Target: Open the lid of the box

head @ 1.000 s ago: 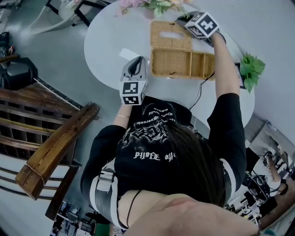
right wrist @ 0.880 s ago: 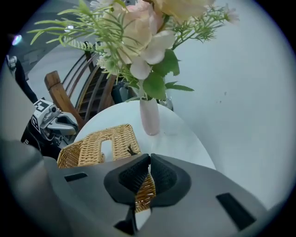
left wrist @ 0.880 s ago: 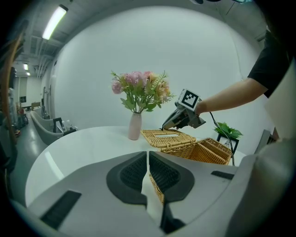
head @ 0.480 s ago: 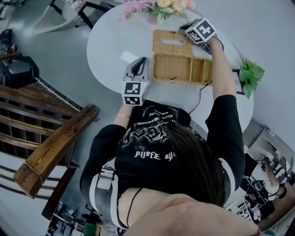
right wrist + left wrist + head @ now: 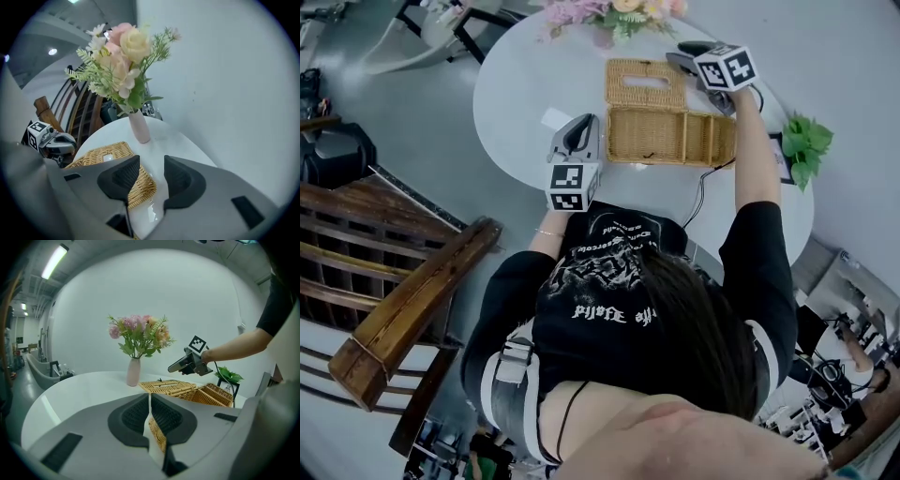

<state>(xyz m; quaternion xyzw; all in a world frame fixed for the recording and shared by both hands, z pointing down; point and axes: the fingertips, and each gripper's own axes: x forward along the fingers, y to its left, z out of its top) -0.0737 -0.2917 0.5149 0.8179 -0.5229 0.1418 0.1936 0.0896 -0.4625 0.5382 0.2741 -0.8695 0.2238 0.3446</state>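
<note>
I see a round white table [image 5: 511, 84]. At its far edge stands a pink vase [image 5: 139, 126] of pale flowers [image 5: 614, 11]. A leafy green plant [image 5: 804, 145] shows at its right edge. A white card [image 5: 553, 119] lies near the left edge, and a black cable [image 5: 701, 192] crosses the near edge. A dark wooden chair [image 5: 403, 300] stands off to the left.

Rectangular wicker box [image 5: 670, 139], open, standing upright near the near edge of the round white table [image 5: 525, 84], its long side running left to right; inner partitions divide its right part into compartments. Wicker lid [image 5: 645, 96], swung fully back and lying flat on the table just beyond the box's far edge, touching that edge. It spans only the box's left part and has a rectangular slot [image 5: 647, 82] at its centre.
</note>
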